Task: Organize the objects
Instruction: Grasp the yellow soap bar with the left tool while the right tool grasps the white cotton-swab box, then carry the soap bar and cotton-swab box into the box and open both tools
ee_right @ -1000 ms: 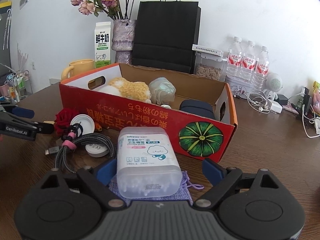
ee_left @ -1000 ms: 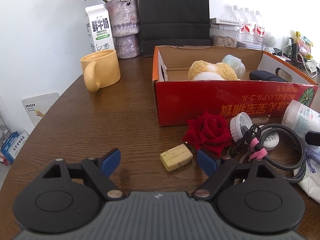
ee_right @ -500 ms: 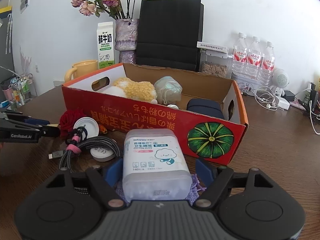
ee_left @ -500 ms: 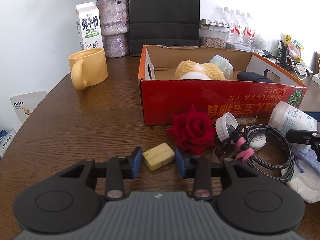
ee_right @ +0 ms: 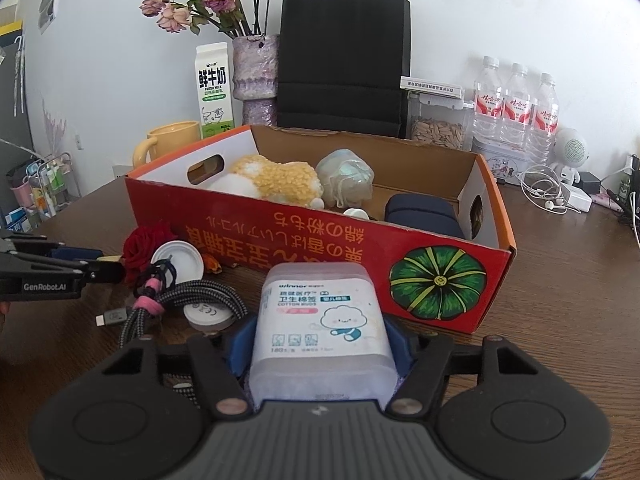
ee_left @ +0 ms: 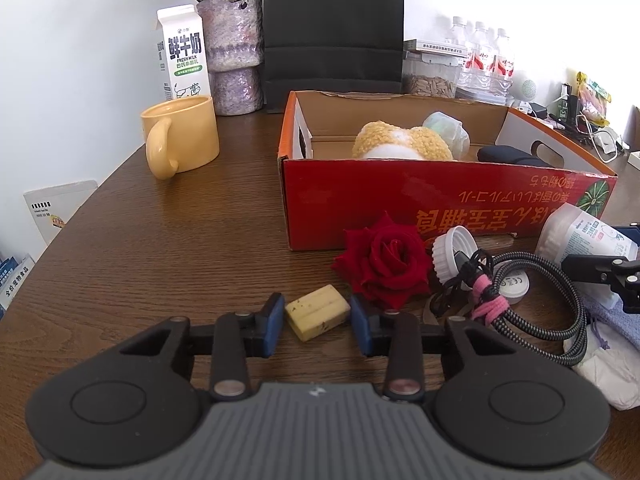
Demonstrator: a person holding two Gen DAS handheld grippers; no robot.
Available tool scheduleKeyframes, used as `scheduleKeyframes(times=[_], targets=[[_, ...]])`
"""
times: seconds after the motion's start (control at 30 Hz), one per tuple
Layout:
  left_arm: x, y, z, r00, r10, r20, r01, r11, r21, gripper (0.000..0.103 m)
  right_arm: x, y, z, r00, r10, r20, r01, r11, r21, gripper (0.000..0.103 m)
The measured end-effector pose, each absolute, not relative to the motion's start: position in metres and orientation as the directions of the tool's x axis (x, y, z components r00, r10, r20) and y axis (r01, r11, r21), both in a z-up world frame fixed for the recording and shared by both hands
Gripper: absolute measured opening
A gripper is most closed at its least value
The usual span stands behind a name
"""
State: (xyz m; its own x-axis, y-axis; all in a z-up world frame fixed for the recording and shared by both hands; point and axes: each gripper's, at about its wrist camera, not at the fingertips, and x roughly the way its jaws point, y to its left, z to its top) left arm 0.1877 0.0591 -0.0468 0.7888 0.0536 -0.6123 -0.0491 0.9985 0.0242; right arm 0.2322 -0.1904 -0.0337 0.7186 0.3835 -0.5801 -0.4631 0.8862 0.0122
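Dark wooden table [ee_left: 160, 240] carries everything. Left gripper [ee_left: 317, 316] has just been closing; its blue pads stand narrow around the pale yellow block [ee_left: 317, 312], contact hard to judge. Right gripper [ee_right: 320, 340], also just closing, clamps the cotton-bud box [ee_right: 322, 320], whose bottom is hidden. At 12 o'clock stands the red cardboard box [ee_right: 300, 236].

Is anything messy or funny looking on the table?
Yes. A white jar lid lies loose, tipped against the coiled cable, with no jar in sight. A red rose head lies stemless on the table. The red box's printing is upside down.
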Motion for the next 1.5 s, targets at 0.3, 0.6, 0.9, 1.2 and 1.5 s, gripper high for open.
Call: scheduleKeyframes(times=[0.3, 0.6, 0.9, 1.2, 1.5], targets=[[0.185, 0.058, -0.047, 0.792, 0.061, -0.607, -0.066, 0.998, 0.015, 0.037, 0.23, -0.191, -0.035, 0.73, 0.381, -0.568, -0.459, 0.888, 0.007, 0.064], [0.177, 0.054, -0.045, 0.795, 0.07, -0.602, -0.083, 0.997, 0.006, 0.037, 0.223, -0.196, -0.031, 0.746, 0.386, -0.543, -0.452, 0.892, 0.012, 0.064], [0.163, 0.051, -0.037, 0.81, 0.079, -0.581, -0.094, 0.996, 0.003, 0.037, 0.214, -0.202, -0.027, 0.758, 0.392, -0.521, -0.447, 0.894, 0.022, 0.064], [0.157, 0.04, -0.011, 0.854, 0.057, -0.518, -0.072, 0.997, -0.01, 0.037, 0.207, -0.206, -0.015, 0.784, 0.393, -0.48, -0.437, 0.899, 0.023, 0.064], [0.169, 0.017, 0.014, 0.893, 0.014, -0.451, -0.026, 0.999, -0.02, 0.037, 0.208, -0.203, 0.005, 0.809, 0.404, -0.427, -0.44, 0.898, 0.015, 0.064]])
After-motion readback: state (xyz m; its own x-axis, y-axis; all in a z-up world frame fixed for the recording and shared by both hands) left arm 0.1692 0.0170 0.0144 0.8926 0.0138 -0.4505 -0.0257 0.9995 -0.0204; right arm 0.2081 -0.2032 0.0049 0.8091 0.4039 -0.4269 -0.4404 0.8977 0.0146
